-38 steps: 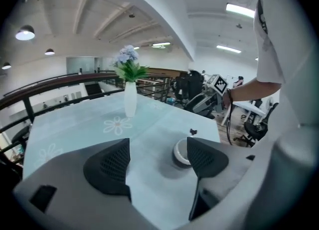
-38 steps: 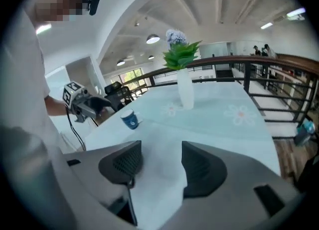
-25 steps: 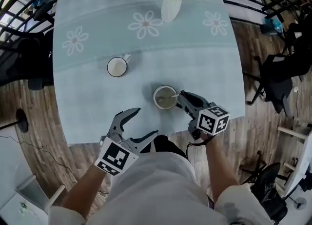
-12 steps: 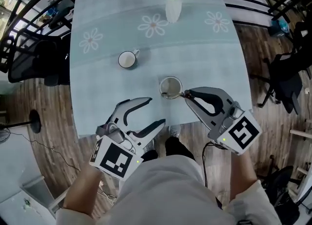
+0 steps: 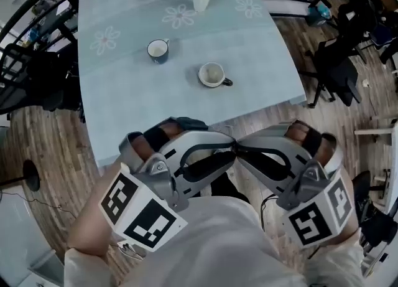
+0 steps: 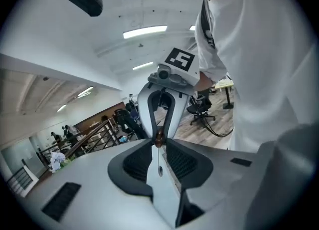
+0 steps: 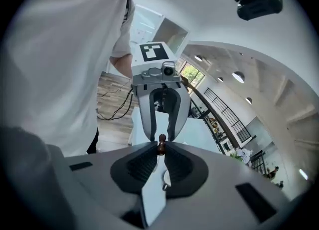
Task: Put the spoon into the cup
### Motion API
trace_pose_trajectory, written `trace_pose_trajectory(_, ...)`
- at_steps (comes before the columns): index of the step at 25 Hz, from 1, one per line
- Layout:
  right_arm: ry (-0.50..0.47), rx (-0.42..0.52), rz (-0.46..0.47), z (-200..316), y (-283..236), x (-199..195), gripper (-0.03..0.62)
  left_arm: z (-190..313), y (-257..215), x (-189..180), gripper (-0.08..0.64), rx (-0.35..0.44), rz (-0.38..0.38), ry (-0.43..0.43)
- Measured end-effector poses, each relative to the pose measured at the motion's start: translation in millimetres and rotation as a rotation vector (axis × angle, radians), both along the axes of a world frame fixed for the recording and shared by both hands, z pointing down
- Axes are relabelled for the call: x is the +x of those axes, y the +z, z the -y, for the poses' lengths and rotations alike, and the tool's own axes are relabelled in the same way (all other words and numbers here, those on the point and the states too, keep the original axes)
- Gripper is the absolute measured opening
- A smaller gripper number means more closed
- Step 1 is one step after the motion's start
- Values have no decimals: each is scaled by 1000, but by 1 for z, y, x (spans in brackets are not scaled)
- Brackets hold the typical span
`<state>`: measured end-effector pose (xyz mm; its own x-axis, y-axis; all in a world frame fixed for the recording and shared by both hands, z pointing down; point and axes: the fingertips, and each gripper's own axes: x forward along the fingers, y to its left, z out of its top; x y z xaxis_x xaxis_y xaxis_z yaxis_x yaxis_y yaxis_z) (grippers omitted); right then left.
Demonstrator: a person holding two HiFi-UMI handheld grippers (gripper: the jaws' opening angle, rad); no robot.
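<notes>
Raised off the table [image 5: 124, 111] — left tool [image 6: 158, 144] just closing shut, right tool [image 7: 161, 147] clenched, both empty.

left gripper [image 5: 229, 149]: jaws just closing, empty | right gripper [image 5: 242, 149]: jaws together, empty | tips facing

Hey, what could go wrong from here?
The left tongs and the right tongs have just been closing empty and meet tip to tip near the person's chest; they could knock or snag. No spoon can be made out in the nearer cup, so the placement may be unconfirmed.
</notes>
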<state>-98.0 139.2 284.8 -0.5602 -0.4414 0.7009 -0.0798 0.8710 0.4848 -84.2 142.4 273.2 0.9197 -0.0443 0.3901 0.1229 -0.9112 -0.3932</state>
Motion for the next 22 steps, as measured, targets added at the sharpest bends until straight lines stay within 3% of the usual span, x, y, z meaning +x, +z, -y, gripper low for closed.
trace_pose_trajectory(2,1,14,-11,-20,-3,-5,57,-17,8,-8,94,93,62,-6)
trace_pose_trajectory(3,15,0,32,-29,-8,-5,57,-23,16,-13,94,130,97,-29)
trace_pose_trajectory(6,78,-85,220,-64,-28,6,57,-48,25,-18,126,121,136,-95)
trace_pose_trajectory(8,84,-101,282,-94,-39,14,57,-76,20,-4,140,137,149,-95)
trace_pose_trajectory(11,21,-75,260,-143,-50,28,57,-125,18,30,138,201,210,-66)
trace_pose_trajectory(14,-59,-48,228,-199,-58,52,57,-175,13,69,49,191,198,-84)
trace_pose_trajectory(16,-98,-37,222,-235,-60,71,57,-208,11,94,29,129,172,-103)
trace_pose_trajectory(19,-99,-48,301,-270,-66,94,59,-249,6,121,18,-86,78,-135)
trace_pose_trajectory(20,-86,-67,350,-277,-68,99,73,-260,4,127,17,-173,33,-138)
trace_pose_trajectory(22,-41,-107,450,-288,-72,110,162,-277,-6,137,15,-317,-73,-139)
